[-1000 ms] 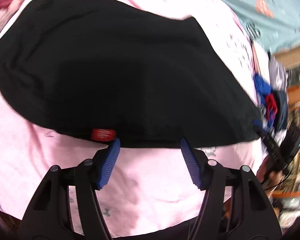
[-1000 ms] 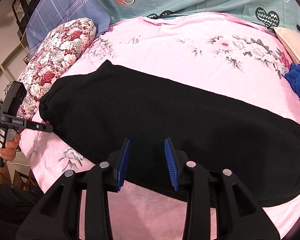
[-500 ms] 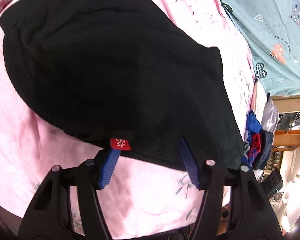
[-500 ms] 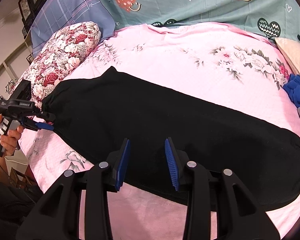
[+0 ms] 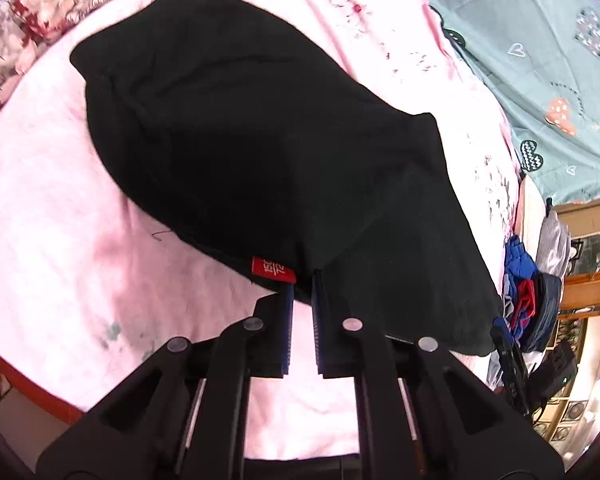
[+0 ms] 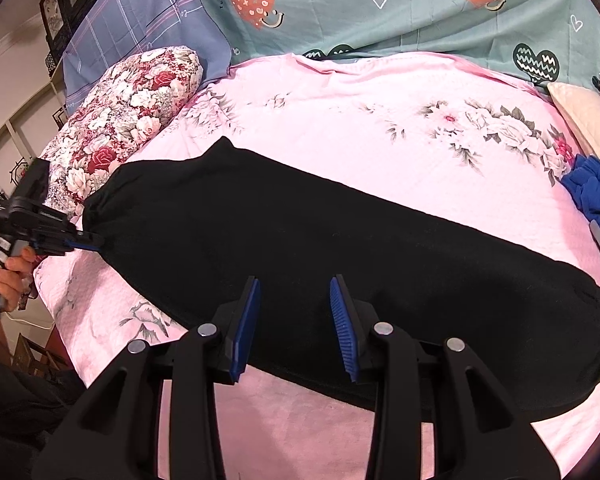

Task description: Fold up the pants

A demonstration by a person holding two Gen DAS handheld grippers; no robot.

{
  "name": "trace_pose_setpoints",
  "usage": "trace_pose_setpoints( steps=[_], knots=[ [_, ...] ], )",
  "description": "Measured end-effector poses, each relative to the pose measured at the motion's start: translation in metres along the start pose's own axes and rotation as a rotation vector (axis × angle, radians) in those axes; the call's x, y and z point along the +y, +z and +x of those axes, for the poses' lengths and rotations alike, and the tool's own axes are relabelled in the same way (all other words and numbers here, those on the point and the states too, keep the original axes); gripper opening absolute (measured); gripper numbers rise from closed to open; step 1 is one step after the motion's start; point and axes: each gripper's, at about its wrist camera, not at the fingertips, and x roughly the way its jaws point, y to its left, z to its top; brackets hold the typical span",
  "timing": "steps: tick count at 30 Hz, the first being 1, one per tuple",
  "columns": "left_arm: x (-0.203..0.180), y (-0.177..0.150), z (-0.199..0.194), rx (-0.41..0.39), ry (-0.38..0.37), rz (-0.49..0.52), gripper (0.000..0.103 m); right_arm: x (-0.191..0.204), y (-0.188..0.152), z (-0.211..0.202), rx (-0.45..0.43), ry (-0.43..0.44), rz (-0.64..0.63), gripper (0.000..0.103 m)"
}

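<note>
Black pants (image 6: 340, 248) lie lengthwise across a pink floral bed sheet (image 6: 380, 120). My left gripper (image 5: 302, 280) is shut on their near edge, right beside a small red label (image 5: 272, 270), and the cloth bunches up slightly at the pads. The right wrist view shows that same left gripper (image 6: 88, 246) pinching the left end of the pants, held by a hand (image 6: 8, 272). Over the pants' near edge, towards the middle, my right gripper (image 6: 294, 292) stands open, with only cloth below the gap between its fingers.
A floral bolster (image 6: 132, 112) lies at the left end of the bed, with a teal heart-print sheet (image 6: 420, 8) behind. Blue clothes (image 6: 596, 188) and a beige pillow (image 6: 584, 116) sit at the right. A heap of clothes (image 5: 524, 292) lies past the pants' far end.
The left jaws closed from wide open onto the pants' edge by the red label, and the gripper rolled and rose a little. The right gripper stayed put.
</note>
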Motion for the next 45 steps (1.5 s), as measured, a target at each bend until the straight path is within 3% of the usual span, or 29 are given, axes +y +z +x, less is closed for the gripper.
trace_pose_setpoints(
  steps=[4, 7, 9, 10, 11, 12, 17, 20, 22, 25, 27, 31, 33, 35, 37, 39, 43, 45],
  knots=[
    [0.018, 0.000, 0.025, 0.072, 0.045, -0.038, 0.009, -0.002, 0.000, 0.004, 0.006, 0.000, 0.006, 0.038],
    [0.027, -0.001, 0.031, 0.079, 0.027, -0.054, 0.013, -0.005, -0.001, 0.011, 0.034, -0.012, 0.025, 0.039],
    [0.024, -0.001, 0.026, 0.075, 0.042, -0.031, 0.027, -0.008, -0.004, 0.018, 0.079, -0.044, 0.026, 0.044],
    [0.023, -0.002, 0.020, 0.061, 0.067, -0.016, 0.045, -0.010, -0.006, 0.022, 0.102, -0.067, 0.022, 0.044],
    [0.021, -0.002, 0.013, 0.041, 0.081, 0.004, 0.057, -0.012, -0.008, 0.024, 0.116, -0.080, 0.017, 0.044],
    [0.018, -0.002, 0.002, 0.013, 0.073, 0.029, 0.060, -0.014, -0.010, 0.025, 0.130, -0.096, 0.011, 0.044],
    [0.001, 0.004, -0.032, -0.104, 0.061, 0.119, 0.066, -0.030, -0.017, 0.011, 0.138, -0.178, -0.006, 0.044],
    [-0.012, 0.021, -0.027, -0.148, 0.053, 0.165, 0.071, -0.047, -0.023, -0.001, 0.147, -0.266, 0.007, 0.044],
    [-0.011, 0.032, -0.015, -0.155, 0.100, 0.182, 0.071, -0.063, -0.029, -0.005, 0.165, -0.306, 0.038, 0.044],
    [-0.004, 0.047, 0.018, -0.127, 0.260, 0.178, 0.070, -0.090, -0.041, -0.004, 0.212, -0.347, 0.106, 0.044],
    [0.007, 0.051, 0.027, -0.141, 0.258, 0.143, 0.070, -0.108, -0.050, -0.008, 0.218, -0.363, 0.141, 0.050],
    [-0.006, 0.053, 0.020, -0.160, 0.277, 0.157, 0.070, -0.111, -0.044, -0.015, 0.238, -0.418, 0.163, 0.050],
    [-0.020, 0.053, 0.013, -0.187, 0.255, 0.202, 0.070, -0.095, -0.029, -0.020, 0.161, -0.348, 0.144, 0.050],
    [-0.029, 0.053, 0.012, -0.207, 0.250, 0.242, 0.078, -0.075, -0.006, -0.020, 0.078, -0.260, 0.111, 0.051],
    [-0.038, 0.057, 0.014, -0.241, 0.271, 0.262, 0.078, -0.049, 0.023, -0.005, 0.012, -0.235, 0.044, 0.051],
    [-0.042, 0.064, 0.018, -0.295, 0.320, 0.279, 0.078, -0.030, 0.049, 0.019, -0.014, -0.196, -0.001, 0.051],
    [-0.035, 0.077, 0.029, -0.381, 0.501, 0.290, 0.078, 0.004, 0.095, 0.079, -0.018, -0.069, -0.040, 0.051],
    [-0.027, 0.082, 0.032, -0.372, 0.513, 0.267, 0.078, 0.022, 0.113, 0.114, 0.003, -0.028, -0.040, 0.051]
  ],
)
